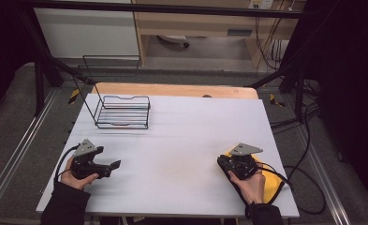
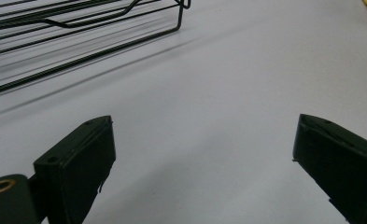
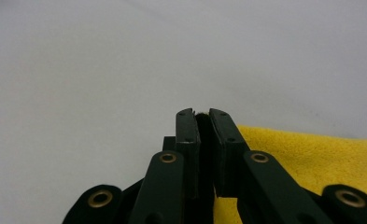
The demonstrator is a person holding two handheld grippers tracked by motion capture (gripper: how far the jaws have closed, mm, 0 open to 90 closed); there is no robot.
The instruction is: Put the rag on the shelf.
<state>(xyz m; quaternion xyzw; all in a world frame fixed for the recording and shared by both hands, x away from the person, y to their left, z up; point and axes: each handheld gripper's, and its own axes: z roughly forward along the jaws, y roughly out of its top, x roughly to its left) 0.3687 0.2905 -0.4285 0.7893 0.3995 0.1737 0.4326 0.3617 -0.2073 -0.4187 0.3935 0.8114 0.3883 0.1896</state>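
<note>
High view: yellow cloth (image 1: 271, 183) at lower right of white table (image 1: 181, 140) under right gripper (image 1: 223, 162); left gripper (image 1: 115, 165) at lower left. Left gripper view: jaws wide apart, wire rack (image 2: 78, 32) upper left. Right gripper view: jaws pinched together on cloth's edge at lower right.

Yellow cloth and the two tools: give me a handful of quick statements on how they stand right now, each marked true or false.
1. The right tool has its jaws closed on an edge of the yellow cloth. True.
2. The left tool is shut on the wire rack. False: its jaws stand wide open over the bare table, with nothing between them.
3. The wire rack sits at the far left of the table, apart from both tools. True.
4. The yellow cloth lies inside the wire rack. False: it lies on the table at the near right, under the right hand.
5. The left tool rests on the yellow cloth. False: it is on the table's left side, away from the cloth.
</note>
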